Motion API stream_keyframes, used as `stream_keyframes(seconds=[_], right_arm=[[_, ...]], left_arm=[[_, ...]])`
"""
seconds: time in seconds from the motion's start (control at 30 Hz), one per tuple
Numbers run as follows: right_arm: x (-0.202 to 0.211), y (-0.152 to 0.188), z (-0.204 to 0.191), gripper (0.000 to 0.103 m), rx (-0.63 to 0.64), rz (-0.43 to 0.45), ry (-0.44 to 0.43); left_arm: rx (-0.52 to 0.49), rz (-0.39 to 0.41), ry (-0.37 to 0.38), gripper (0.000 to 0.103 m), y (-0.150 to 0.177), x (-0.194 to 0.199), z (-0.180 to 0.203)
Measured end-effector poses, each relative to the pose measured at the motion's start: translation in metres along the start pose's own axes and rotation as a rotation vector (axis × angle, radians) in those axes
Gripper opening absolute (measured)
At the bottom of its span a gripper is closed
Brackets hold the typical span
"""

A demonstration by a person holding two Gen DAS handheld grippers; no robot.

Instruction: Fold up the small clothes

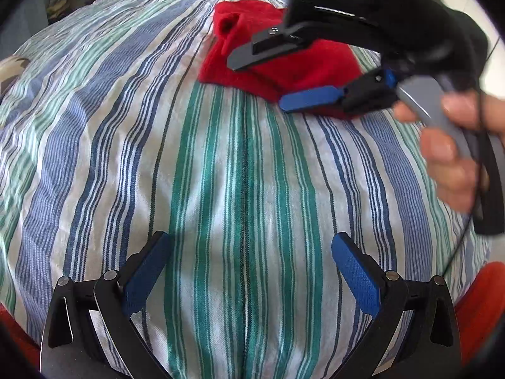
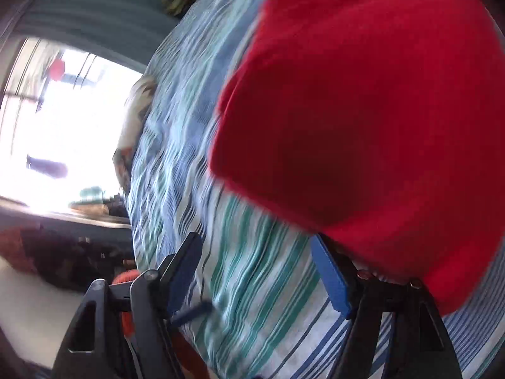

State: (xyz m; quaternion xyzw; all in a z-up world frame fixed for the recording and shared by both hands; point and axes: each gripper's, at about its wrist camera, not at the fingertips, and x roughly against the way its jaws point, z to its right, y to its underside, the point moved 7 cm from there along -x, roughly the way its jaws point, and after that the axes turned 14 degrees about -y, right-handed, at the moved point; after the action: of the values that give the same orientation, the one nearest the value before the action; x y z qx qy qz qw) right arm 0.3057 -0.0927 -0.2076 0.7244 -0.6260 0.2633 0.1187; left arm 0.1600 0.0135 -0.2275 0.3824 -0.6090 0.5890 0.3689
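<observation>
Garment position: red cloth (image 1: 284, 63) lies bunched on the striped bedcover (image 1: 221, 173), at about 12 to 1 o'clock in my left wrist view, well apart from the left gripper (image 1: 249, 249). Right gripper (image 2: 255, 252) is much nearer; its jaws straddle the cloth's near edge, spread, pinching nothing. Long axis seems to run 10 to 4 o'clock. Left jaws also spread, empty, pitched steeply down. I judge the right takes the next grab.
</observation>
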Motion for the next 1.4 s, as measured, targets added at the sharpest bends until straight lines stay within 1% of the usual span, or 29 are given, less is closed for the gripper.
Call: stream_keyframes(seconds=[0.07, 0.1, 0.13, 0.2, 0.23, 0.27, 0.3, 0.33, 0.4, 0.43, 0.47, 0.57, 0.63, 0.7, 0.73, 0.8, 0.97, 1.07, 1.27, 1.33, 1.4], right_arm=[[0.021, 0.003, -0.018, 0.072, 0.043, 0.074, -0.051], [0.038, 0.001, -0.027, 0.072, 0.059, 0.133, -0.080], [0.055, -0.003, -0.031, 0.072, 0.070, 0.189, -0.091], [0.094, -0.013, -0.026, 0.074, 0.062, 0.315, -0.065], [0.102, -0.015, -0.019, 0.075, 0.044, 0.335, -0.055], [0.105, -0.017, -0.007, 0.076, 0.010, 0.337, -0.045], [0.100, -0.017, 0.010, 0.076, -0.046, 0.312, -0.036], [0.087, -0.012, 0.026, 0.076, -0.110, 0.262, -0.040], [0.058, 0.009, 0.049, 0.075, -0.190, 0.153, -0.043], [0.050, 0.018, 0.050, 0.075, -0.192, 0.127, -0.030], [0.046, 0.025, 0.047, 0.075, -0.174, 0.119, -0.012], [0.056, 0.039, 0.025, 0.075, -0.111, 0.190, 0.002], [0.071, 0.051, 0.009, 0.077, -0.057, 0.250, 0.046], [0.087, 0.066, 0.004, 0.080, -0.025, 0.290, 0.108], [0.093, 0.076, 0.003, 0.080, -0.020, 0.306, 0.137], [0.100, 0.095, 0.007, 0.080, -0.030, 0.320, 0.162], [0.111, 0.127, 0.025, 0.080, -0.101, 0.347, 0.180], [0.119, 0.133, 0.034, 0.080, -0.120, 0.372, 0.176], [0.123, 0.139, 0.033, 0.080, -0.108, 0.395, 0.188], [0.123, 0.136, 0.032, 0.080, -0.100, 0.393, 0.192], [0.126, 0.134, 0.031, 0.080, -0.082, 0.393, 0.204]], left_arm=[[0.001, 0.003, -0.003, 0.102, 0.000, -0.001, -0.001], [0.000, 0.003, -0.003, 0.102, 0.000, -0.001, -0.002], [0.000, 0.002, -0.003, 0.102, 0.000, -0.002, -0.002], [-0.001, 0.003, -0.007, 0.102, -0.002, -0.004, -0.002], [-0.003, 0.003, -0.011, 0.102, -0.003, -0.006, -0.002], [-0.007, 0.002, -0.017, 0.102, -0.003, -0.007, 0.000], [-0.012, 0.002, -0.023, 0.102, -0.003, -0.008, 0.001], [-0.018, 0.003, -0.029, 0.102, -0.002, -0.008, 0.003], [-0.031, 0.007, -0.039, 0.102, -0.001, -0.007, 0.006], [-0.037, 0.008, -0.046, 0.102, -0.001, -0.006, 0.007], [-0.042, 0.009, -0.052, 0.102, 0.000, -0.006, 0.006], [-0.044, 0.005, -0.058, 0.102, 0.002, -0.005, 0.005], [-0.041, 0.002, -0.056, 0.102, 0.003, -0.004, 0.003], [-0.040, -0.003, -0.058, 0.102, 0.003, -0.005, 0.002], [-0.042, -0.004, -0.062, 0.102, 0.003, -0.005, 0.002], [-0.051, -0.003, -0.069, 0.102, 0.004, -0.004, 0.000], [-0.085, 0.002, -0.101, 0.102, 0.007, -0.004, 0.001], [-0.098, 0.005, -0.114, 0.102, 0.010, -0.005, 0.004], [-0.127, 0.012, -0.140, 0.102, 0.014, -0.007, 0.013], [-0.110, -0.005, -0.113, 0.102, 0.011, -0.004, 0.013], [-0.055, -0.006, -0.063, 0.102, -0.004, 0.004, 0.007]])
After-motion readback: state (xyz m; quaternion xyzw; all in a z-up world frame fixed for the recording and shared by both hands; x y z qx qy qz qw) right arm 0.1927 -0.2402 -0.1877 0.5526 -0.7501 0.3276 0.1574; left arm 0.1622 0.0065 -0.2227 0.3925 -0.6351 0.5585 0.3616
